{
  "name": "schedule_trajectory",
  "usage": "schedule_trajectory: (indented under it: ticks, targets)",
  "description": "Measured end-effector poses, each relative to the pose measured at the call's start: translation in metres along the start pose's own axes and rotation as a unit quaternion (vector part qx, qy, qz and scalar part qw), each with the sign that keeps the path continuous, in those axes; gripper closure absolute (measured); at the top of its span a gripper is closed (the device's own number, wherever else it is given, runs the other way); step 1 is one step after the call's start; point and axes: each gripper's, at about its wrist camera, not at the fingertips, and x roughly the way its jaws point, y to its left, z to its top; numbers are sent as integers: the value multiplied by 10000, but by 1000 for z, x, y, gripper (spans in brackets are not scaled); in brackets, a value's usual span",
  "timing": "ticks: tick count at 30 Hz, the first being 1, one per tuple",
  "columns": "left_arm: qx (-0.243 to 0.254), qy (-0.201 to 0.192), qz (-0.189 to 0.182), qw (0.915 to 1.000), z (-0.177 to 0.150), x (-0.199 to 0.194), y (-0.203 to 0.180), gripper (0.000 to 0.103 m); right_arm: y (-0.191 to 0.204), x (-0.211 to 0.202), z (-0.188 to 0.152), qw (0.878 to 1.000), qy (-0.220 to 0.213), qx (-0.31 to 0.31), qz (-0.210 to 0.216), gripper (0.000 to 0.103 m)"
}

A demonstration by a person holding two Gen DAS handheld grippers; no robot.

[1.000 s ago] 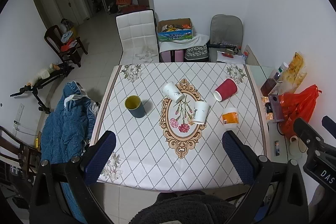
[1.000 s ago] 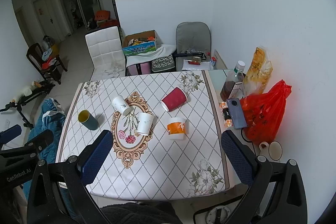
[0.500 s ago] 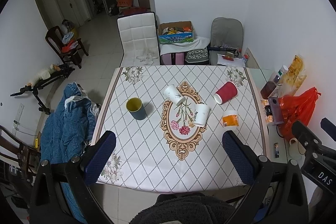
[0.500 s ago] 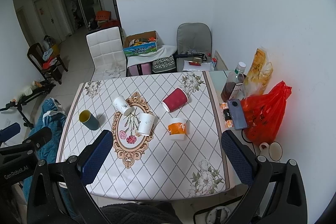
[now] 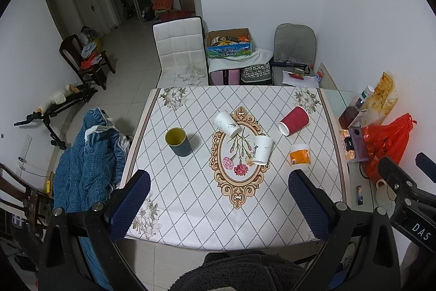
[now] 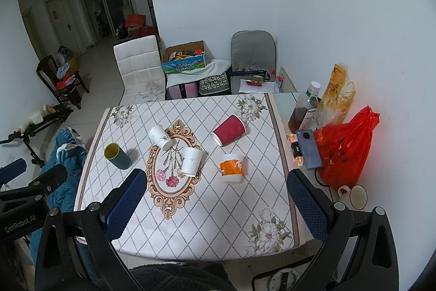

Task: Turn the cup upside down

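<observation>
Several cups are on the table (image 5: pixel 190 209). A dark blue cup with a yellow inside (image 5: pixel 178 141) (image 6: pixel 117 156) stands upright at the left. A white cup (image 5: pixel 226 123) (image 6: pixel 160 137) and a red cup (image 5: pixel 294 121) (image 6: pixel 229 130) lie on their sides. Another white cup (image 5: pixel 262 149) (image 6: pixel 191 161) and an orange-banded cup (image 5: pixel 299 154) (image 6: pixel 232 168) stand mouth down. My left gripper (image 5: pixel 218 205) and right gripper (image 6: pixel 215 205) are both open and empty, held high above the table's near edge, far from all cups.
A blue jacket (image 5: pixel 87 162) hangs at the table's left side. A red bag (image 6: pixel 346 149), a phone (image 6: pixel 309 149), bottles and a mug (image 6: pixel 354 197) crowd the glass ledge on the right. Chairs (image 5: pixel 179 51) and boxes stand behind the table.
Both views have drifted slightly, with the table scene shifting a little in frame. The cups have not moved and both grippers stay open.
</observation>
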Motion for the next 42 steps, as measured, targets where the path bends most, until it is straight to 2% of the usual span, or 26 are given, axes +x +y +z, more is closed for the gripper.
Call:
schedule_trajectory:
  ticks: [12, 15, 25, 30, 37, 42]
  targets:
    - [-117, -35, 61, 9999, -1, 3, 7, 0, 12, 7, 3, 10000, 56, -1, 23, 0]
    - [-264, 37, 94, 9996, -4, 16, 12, 0, 18, 29, 1, 9997, 254, -19, 62, 0]
    - [-497, 663, 372, 9959, -28, 88, 15, 0, 16, 123, -32, 9944, 1014, -206, 220, 0]
    - [-530, 792, 764, 9925, -39, 122, 18, 0, 18, 177, -52, 9889, 1426, -320, 278, 0]
    - [-636, 1124, 1093, 9856, -55, 184, 49, 0, 30, 250, -87, 9790, 1992, -390, 164, 0]
    - [-604, 1180, 1180, 9841, -58, 228, 74, 0, 35, 298, -118, 9692, 2449, -253, -40, 0]
